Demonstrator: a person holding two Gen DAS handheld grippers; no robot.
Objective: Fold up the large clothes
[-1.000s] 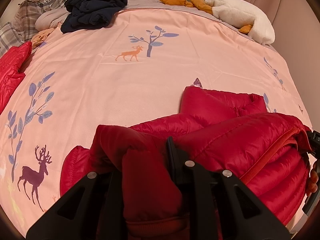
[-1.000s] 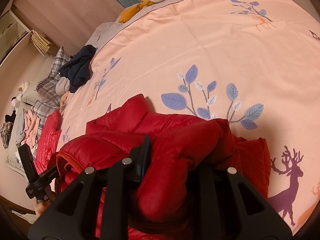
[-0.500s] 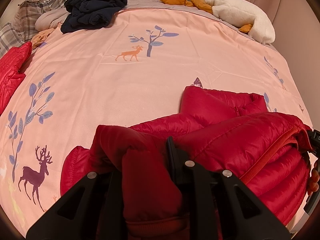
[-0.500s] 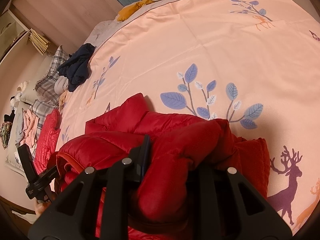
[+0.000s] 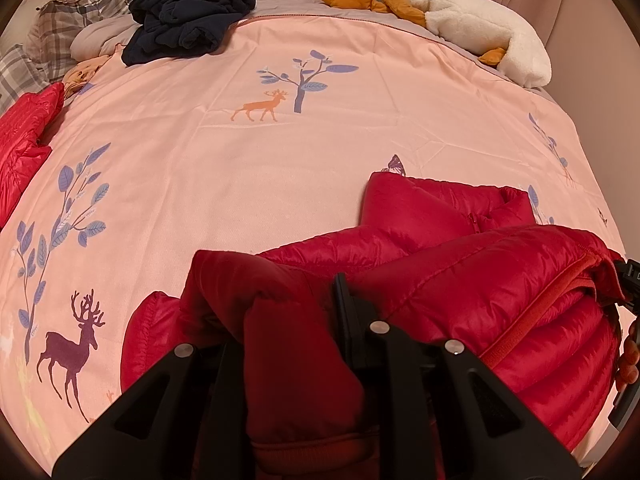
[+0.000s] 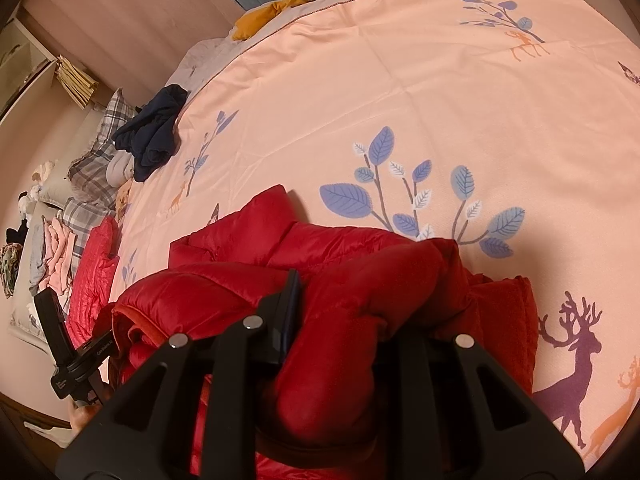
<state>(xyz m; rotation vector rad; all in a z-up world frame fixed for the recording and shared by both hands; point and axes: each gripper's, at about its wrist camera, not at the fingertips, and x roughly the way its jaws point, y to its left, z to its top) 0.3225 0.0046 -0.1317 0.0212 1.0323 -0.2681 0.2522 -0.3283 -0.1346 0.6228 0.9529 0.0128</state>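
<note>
**Red puffer jacket bunched at near edge of bed, pinched on 2 sides**

Red puffer jacket (image 5: pixel 460 276): quilted, glossy, crimson, with an orange-red trim band along 1 edge. Heaped in thick folds rather than lying flat, collar end pointing up the pink duvet (image 5: pixel 248 168). Sits at the near edge of the bed, toward its right corner in the left wrist view.

Left gripper (image 5: pixel 288 320): clamped down on a fat roll of jacket fabric, padding bulging up between the fingers and hiding the left one. Right gripper (image 6: pixel 340 312): likewise closed on a thick wad of the same jacket, fabric swelling over the right finger.

Counted: 1 red puffer jacket in hand; 1 second red quilted garment (image 5: pixel 24 136) at the left edge of the bed; 1 dark navy garment (image 5: pixel 188 20) crumpled near the far left corner; 1 white plush toy (image 5: pixel 484 36) with mustard-orange parts at the far right corner; 2 plaid pillows (image 5: pixel 72 28) at the far left.

Against 1 second ago: no visible change in jacket folds or grip. Only a slight shift of the right wrist view, background sliding a little.
</note>
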